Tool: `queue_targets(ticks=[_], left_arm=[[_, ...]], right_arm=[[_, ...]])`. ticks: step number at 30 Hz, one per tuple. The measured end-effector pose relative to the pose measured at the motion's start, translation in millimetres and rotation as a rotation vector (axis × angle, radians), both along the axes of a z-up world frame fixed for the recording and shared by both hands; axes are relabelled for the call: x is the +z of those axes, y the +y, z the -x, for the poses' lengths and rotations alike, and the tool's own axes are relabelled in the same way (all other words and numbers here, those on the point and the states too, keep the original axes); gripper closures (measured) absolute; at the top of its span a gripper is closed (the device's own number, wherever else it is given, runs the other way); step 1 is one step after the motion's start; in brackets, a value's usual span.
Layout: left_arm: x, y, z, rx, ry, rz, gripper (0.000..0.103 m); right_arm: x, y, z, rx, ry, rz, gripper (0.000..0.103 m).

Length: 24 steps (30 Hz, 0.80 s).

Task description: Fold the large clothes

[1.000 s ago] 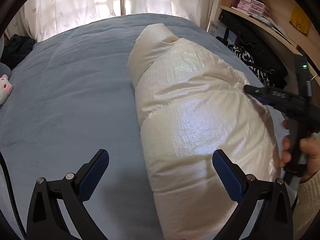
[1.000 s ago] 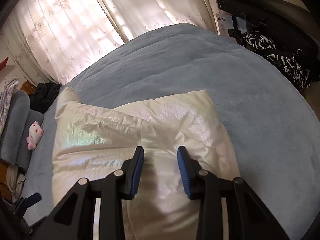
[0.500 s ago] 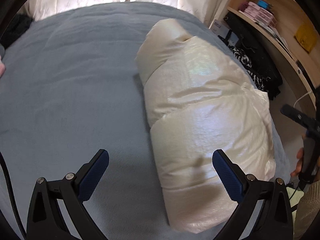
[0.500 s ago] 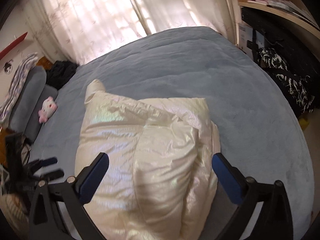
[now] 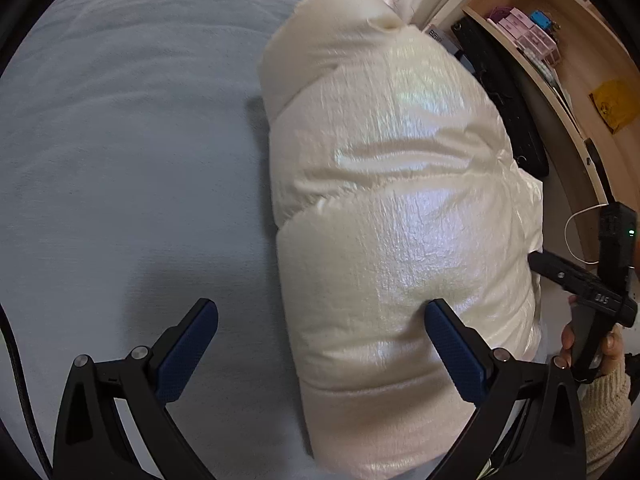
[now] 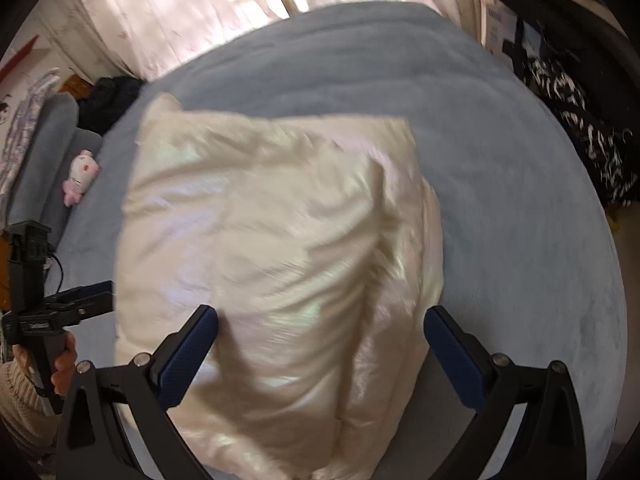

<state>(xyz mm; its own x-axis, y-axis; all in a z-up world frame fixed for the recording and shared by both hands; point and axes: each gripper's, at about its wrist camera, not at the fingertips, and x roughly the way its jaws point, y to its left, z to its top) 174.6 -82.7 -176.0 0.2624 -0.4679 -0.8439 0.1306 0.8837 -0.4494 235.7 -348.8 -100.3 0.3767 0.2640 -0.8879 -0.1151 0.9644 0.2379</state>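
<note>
A shiny cream puffer jacket [image 5: 400, 208] lies folded into a thick bundle on the grey-blue bed [image 5: 120, 160]; it also shows in the right wrist view [image 6: 272, 248]. My left gripper [image 5: 320, 344] is open and empty, held above the bundle's near left edge, its right finger over the jacket. My right gripper [image 6: 320, 348] is open and empty above the bundle's near end. The right gripper also shows in the left wrist view [image 5: 580, 284] beside the bundle, and the left gripper in the right wrist view [image 6: 80, 300].
Bed [image 6: 520, 200] extends far and right of the jacket. Curtains [image 6: 200, 8] hang behind it. A pink plush toy [image 6: 82, 176] lies at the left edge. A wooden shelf [image 5: 560, 60] and dark patterned clothes [image 6: 580, 128] stand on the right.
My right gripper opened and let go of the jacket, then drew back. Both grippers have pulled away and up; the bundle lies still on the bed.
</note>
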Motion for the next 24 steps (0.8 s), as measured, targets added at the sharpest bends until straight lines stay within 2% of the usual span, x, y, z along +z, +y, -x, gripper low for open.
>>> queue_targets(ticks=[5, 10, 15, 18, 21, 24], left_arm=[[-14, -3, -7, -0.013, 0.027, 0.041, 0.001], [-28, 0, -15, -0.027, 0.072, 0.102, 0.000], [-43, -1, -17, -0.037, 0.129, 0.180, 0.000], [-50, -9, -15, -0.080, 0.169, 0.215, 0.000], [-51, -18, -10, -0.126, 0.163, 0.204, 0.000], [-53, -23, -8, -0.132, 0.160, 0.197, 0.000]], right_arm=[[-20, -13, -4, -0.026, 0.085, -0.054, 0.000], [-44, -31, -5, -0.059, 0.167, -0.160, 0.000], [-62, -42, -3, -0.079, 0.210, -0.249, 0.000], [-63, -44, -2, -0.079, 0.221, -0.243, 0.000], [-61, -45, -4, -0.084, 0.227, -0.211, 0.000], [-62, -42, -5, -0.107, 0.241, -0.227, 0.000]])
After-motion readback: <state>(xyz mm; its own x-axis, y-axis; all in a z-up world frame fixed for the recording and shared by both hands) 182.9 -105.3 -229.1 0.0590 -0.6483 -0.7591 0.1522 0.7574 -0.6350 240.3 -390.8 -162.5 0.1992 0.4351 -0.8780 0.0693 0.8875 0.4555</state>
